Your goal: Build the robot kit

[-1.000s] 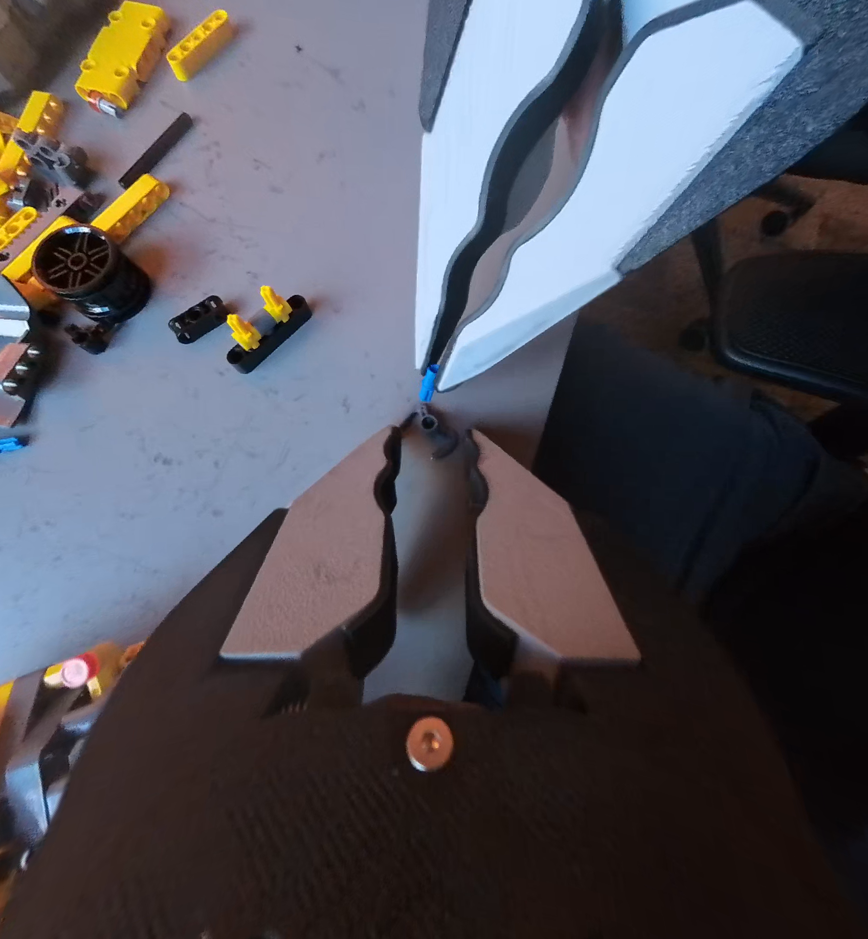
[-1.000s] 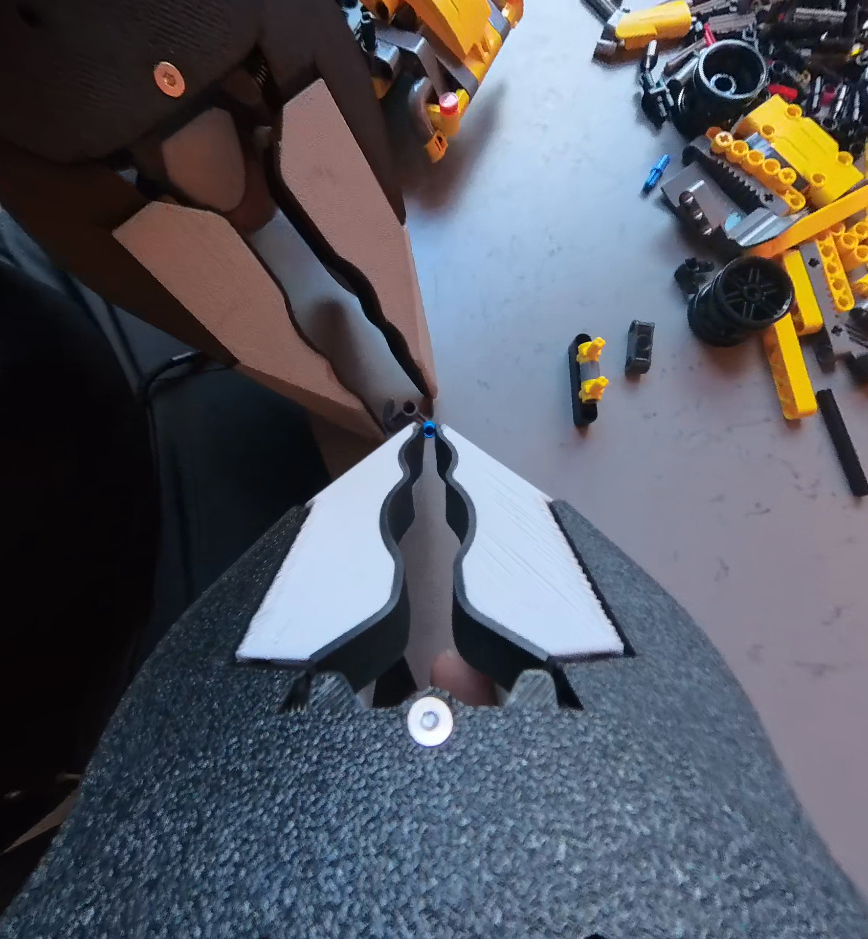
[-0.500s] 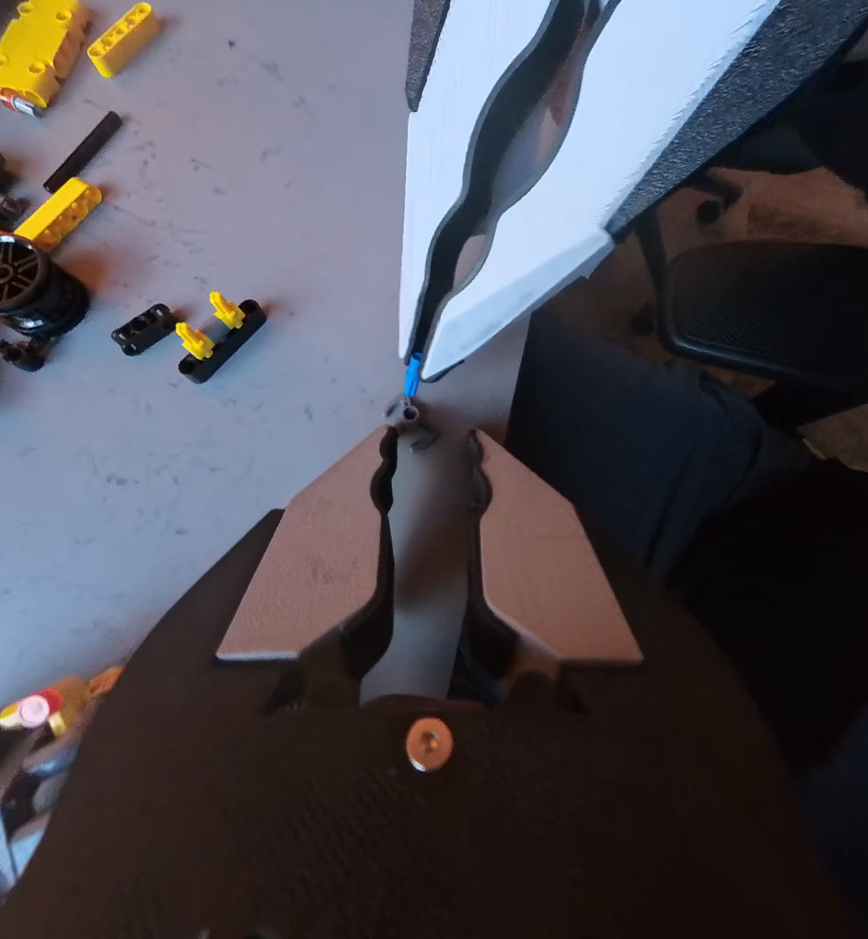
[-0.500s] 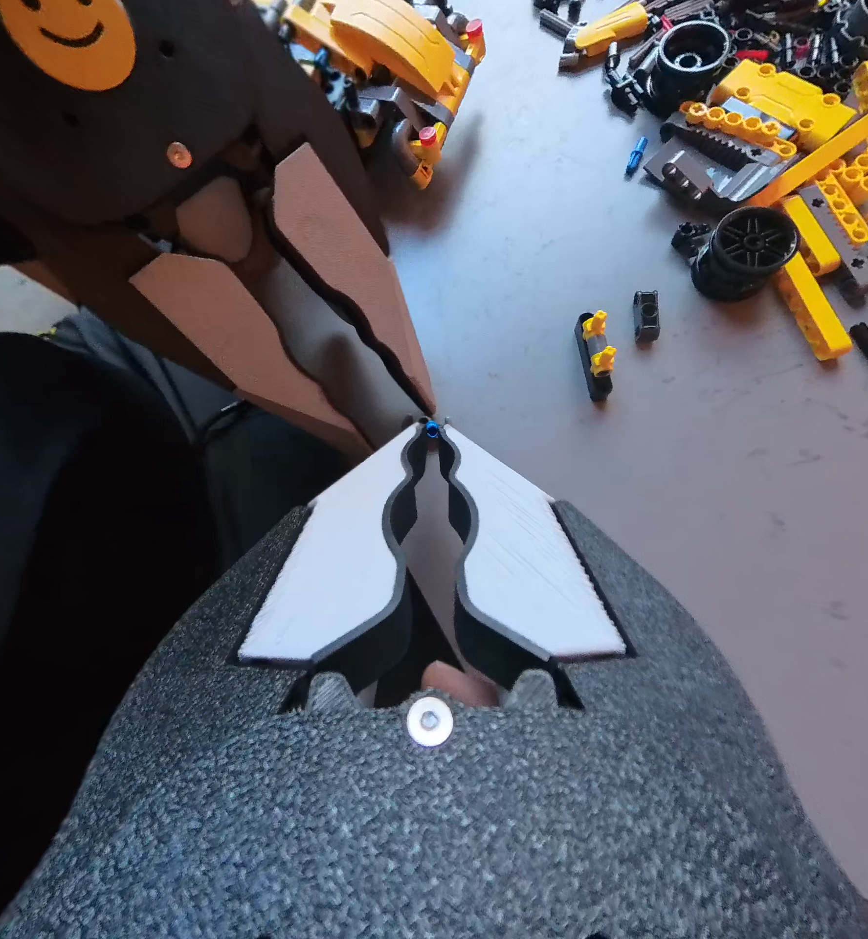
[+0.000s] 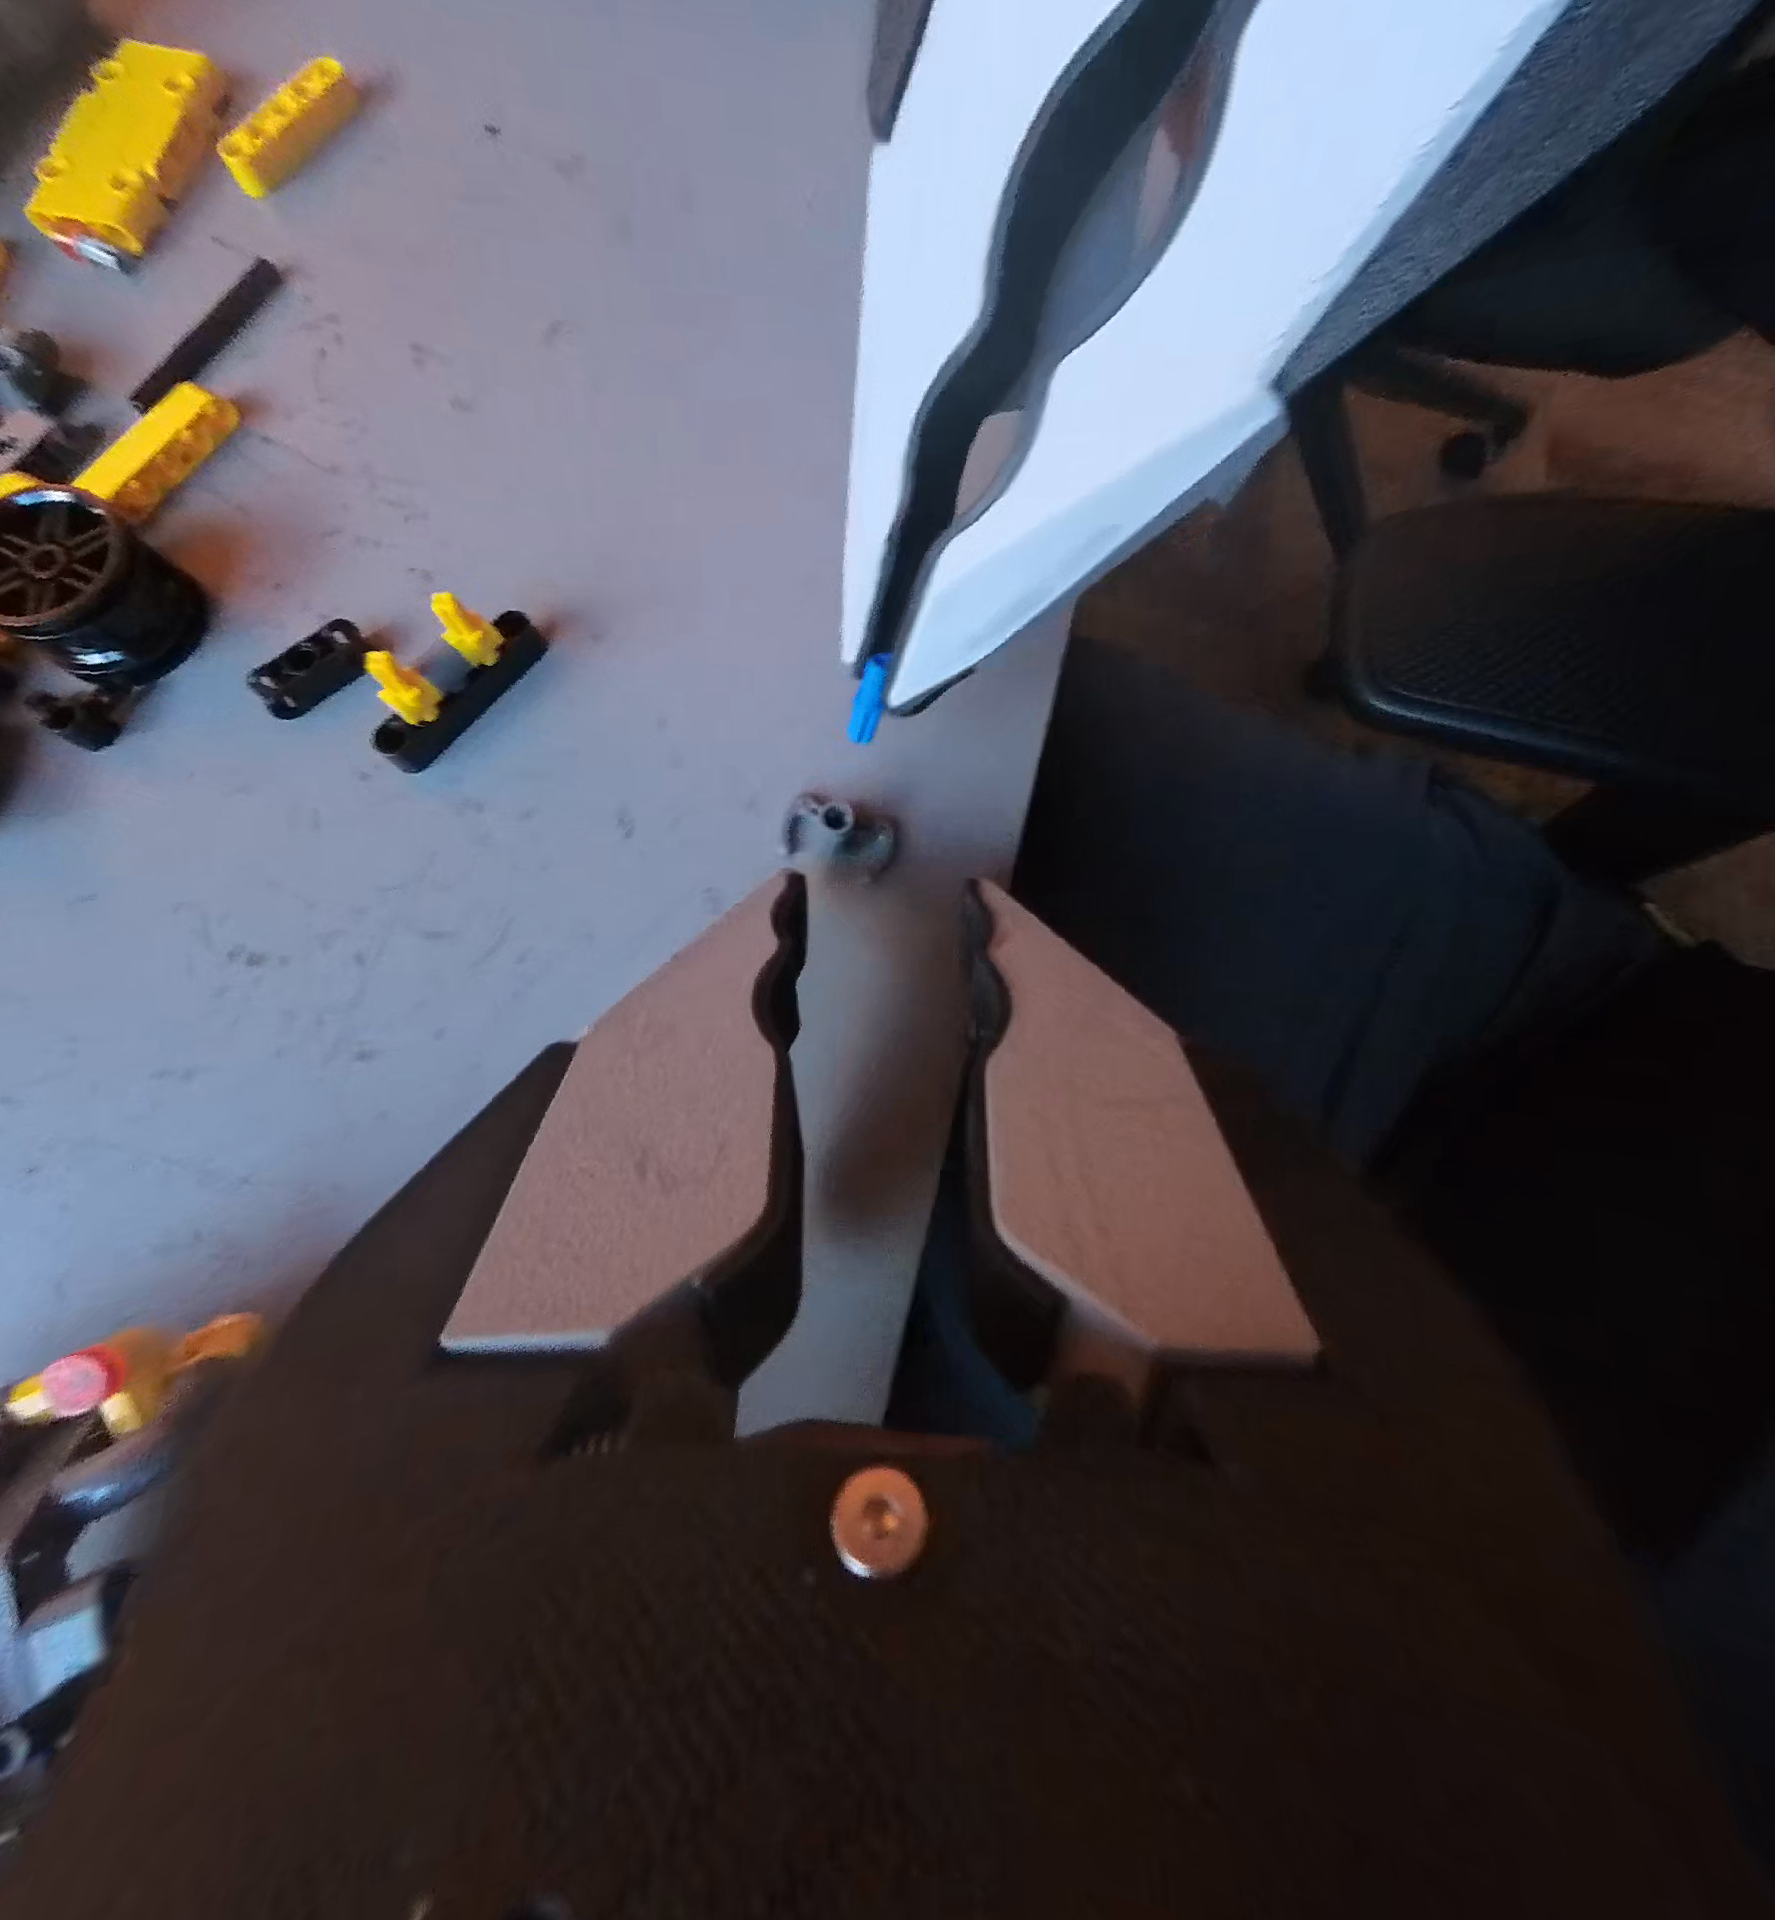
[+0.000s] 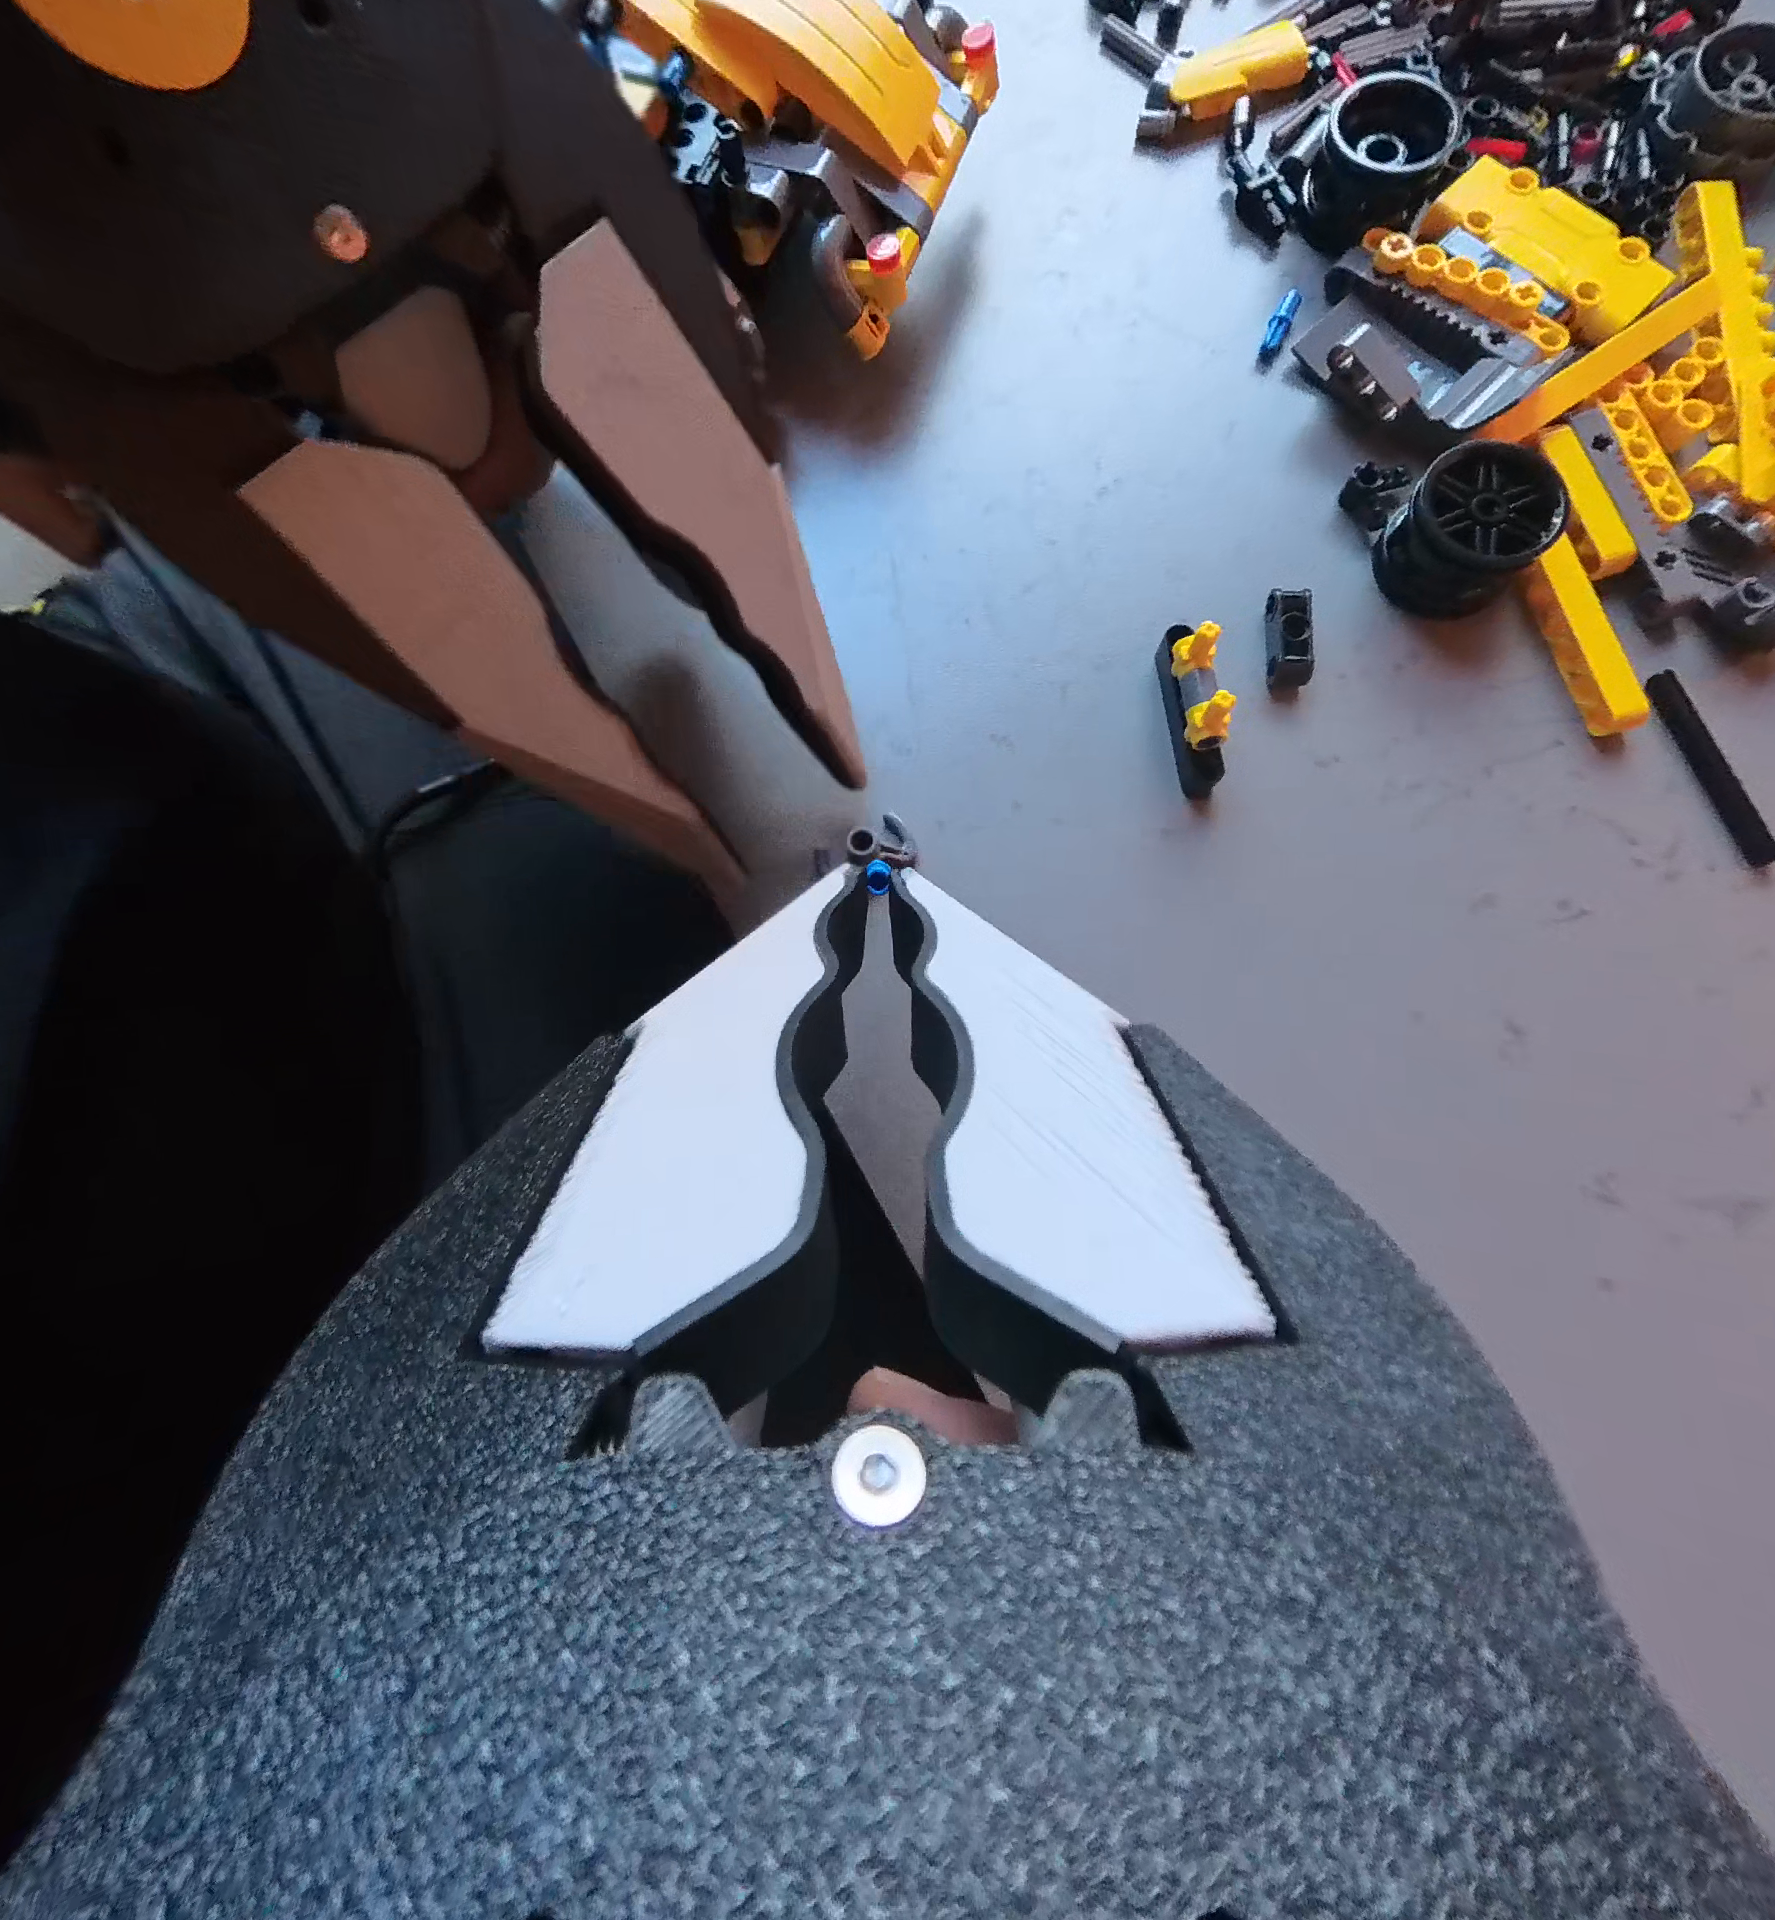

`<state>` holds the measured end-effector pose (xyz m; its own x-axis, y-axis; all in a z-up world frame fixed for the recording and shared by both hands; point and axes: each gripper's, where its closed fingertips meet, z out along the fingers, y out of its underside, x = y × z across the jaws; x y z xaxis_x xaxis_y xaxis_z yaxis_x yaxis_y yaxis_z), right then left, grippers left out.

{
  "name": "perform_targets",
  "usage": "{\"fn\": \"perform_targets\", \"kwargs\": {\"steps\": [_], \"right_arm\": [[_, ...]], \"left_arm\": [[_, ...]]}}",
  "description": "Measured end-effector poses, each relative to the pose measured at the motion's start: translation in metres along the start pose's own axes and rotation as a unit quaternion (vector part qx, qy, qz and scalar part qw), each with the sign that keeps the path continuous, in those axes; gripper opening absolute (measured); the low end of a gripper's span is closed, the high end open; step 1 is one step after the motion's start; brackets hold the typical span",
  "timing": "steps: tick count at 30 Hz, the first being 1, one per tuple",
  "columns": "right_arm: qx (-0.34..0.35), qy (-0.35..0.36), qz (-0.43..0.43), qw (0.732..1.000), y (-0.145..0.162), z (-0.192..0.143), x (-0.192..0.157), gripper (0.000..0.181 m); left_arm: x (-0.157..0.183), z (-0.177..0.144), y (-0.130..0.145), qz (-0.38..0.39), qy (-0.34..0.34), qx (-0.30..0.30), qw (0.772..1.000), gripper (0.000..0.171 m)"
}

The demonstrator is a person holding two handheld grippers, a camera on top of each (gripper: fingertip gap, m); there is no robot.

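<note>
Left gripper (image 5: 878, 899) has backed off, jaws spread; grey connector (image 5: 838, 828) now lies free on the bench (image 5: 550, 416). Right gripper (image 6: 875, 875) pinches the blue pin (image 5: 868, 701), just clear of it.

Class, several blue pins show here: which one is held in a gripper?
The blue pin pinched at the white right gripper's tips; the others lie loose on the table.

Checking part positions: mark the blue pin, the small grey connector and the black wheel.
blue pin (image 5: 867, 702), left wrist view, its exposed shaft.
small grey connector (image 5: 833, 828), left wrist view, its open round end.
black wheel (image 6: 1485, 509), right wrist view, its spoked hub.
</note>
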<state>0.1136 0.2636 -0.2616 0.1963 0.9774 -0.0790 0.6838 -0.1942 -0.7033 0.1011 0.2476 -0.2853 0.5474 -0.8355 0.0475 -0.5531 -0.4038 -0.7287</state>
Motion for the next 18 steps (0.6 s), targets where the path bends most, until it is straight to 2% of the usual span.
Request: {"fn": "perform_targets", "kwargs": {"steps": [5,9,13,18], "right_arm": [[0.007,-0.019,-0.022,1.000,-0.003,-0.004,-0.002,0.003],[0.010,-0.029,-0.025,0.999,-0.004,-0.002,-0.001,0.003],[0.017,-0.041,-0.025,0.999,-0.005,0.000,0.000,0.003],[0.006,-0.052,-0.038,0.998,-0.003,0.006,0.000,0.003]], "left_arm": [[-0.017,-0.002,-0.004,0.049,-0.025,-0.028,0.998,0.026],[-0.015,0.004,-0.006,0.102,-0.014,-0.045,0.994,0.017],[-0.008,0.008,-0.005,0.106,0.010,-0.042,0.993,0.014],[-0.010,0.012,-0.005,0.112,0.006,-0.040,0.993,0.013]]}}
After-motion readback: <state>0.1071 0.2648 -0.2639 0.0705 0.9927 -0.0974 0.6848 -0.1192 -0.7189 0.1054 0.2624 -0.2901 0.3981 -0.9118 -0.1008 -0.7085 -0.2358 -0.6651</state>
